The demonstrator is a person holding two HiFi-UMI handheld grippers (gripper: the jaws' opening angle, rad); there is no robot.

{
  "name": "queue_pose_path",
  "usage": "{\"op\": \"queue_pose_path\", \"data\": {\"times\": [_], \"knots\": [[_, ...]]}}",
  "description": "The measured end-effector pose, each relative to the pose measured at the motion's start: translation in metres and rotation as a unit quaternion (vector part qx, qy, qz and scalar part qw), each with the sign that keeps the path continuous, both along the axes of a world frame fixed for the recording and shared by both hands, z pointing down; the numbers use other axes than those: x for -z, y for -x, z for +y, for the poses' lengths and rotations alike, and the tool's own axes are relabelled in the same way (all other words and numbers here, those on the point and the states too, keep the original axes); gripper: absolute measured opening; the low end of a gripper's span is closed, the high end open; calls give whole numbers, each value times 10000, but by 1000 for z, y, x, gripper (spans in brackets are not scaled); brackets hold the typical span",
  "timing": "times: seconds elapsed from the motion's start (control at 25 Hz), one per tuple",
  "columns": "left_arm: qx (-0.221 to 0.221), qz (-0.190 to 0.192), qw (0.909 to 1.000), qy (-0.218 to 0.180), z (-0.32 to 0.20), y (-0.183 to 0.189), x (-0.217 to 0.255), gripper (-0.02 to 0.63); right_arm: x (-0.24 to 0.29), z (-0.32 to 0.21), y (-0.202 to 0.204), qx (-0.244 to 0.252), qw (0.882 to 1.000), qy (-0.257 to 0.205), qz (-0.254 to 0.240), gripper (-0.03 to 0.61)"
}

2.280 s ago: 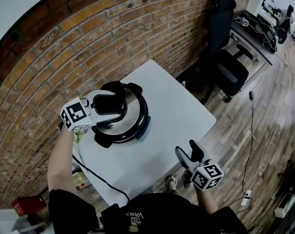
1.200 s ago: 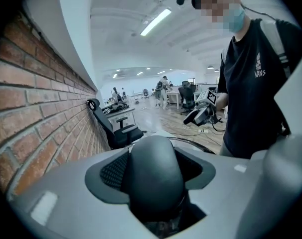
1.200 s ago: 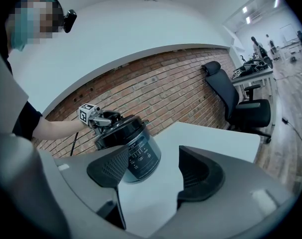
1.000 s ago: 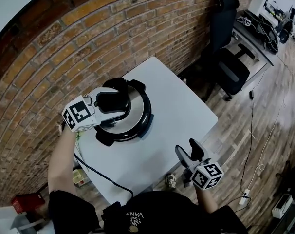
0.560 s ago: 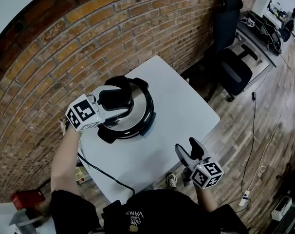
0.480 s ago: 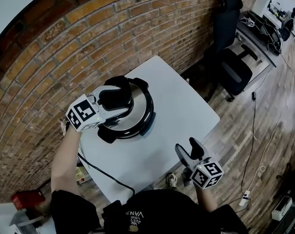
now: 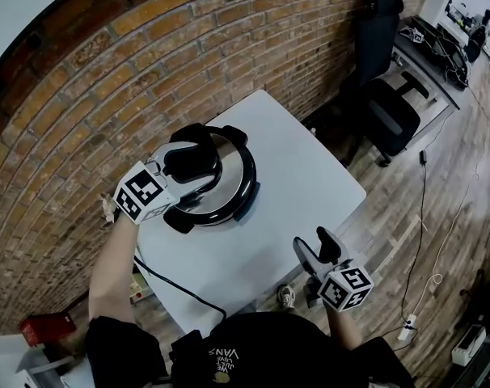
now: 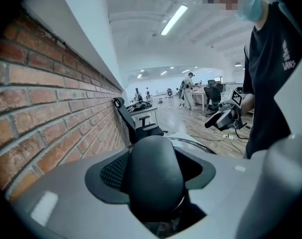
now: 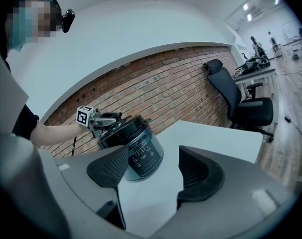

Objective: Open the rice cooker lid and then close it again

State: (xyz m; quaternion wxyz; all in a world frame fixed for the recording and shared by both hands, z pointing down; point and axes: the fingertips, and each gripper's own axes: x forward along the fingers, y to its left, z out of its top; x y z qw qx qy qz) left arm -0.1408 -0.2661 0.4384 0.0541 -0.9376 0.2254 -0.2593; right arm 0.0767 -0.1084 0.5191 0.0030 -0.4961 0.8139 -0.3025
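Lid lies down on the rice cooker, along the table's wall-side edge by the brick wall. The left gripper clenches its black handle, and whether the lid has been opened yet I cannot tell. Right gripper hangs released and empty beyond the near edge. Nothing obstructs the lid.

Glossy metal on the lid, black plastic round its edge. Smooth matt black plastic handle. Table smooth, matt white. Rough red brick wall. Wood-plank floor, slight sheen.
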Motion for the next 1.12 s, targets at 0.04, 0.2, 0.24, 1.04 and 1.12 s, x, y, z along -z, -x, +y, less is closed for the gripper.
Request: {"op": "queue_pose_path", "data": {"times": [0.04,0.2,0.24,1.04,1.12], "knots": [[3,-4,10000,1,0,0,0,279,1,0,2,27,10000,-9,-8,305],[16,-32,10000,79,-3,-2,-2,279,2,-1,9,109,9999,-38,-26,305],[29,-45,9999,99,-4,-2,-3,279,1,-1,11,122,9999,-43,-28,305],[1018,-70,9944,279,-15,0,-14,279,0,5,8,50,10000,-1,-76,305],[1220,-68,9921,285,-16,1,-14,279,1,5,13,106,9999,-17,-107,305]]}}
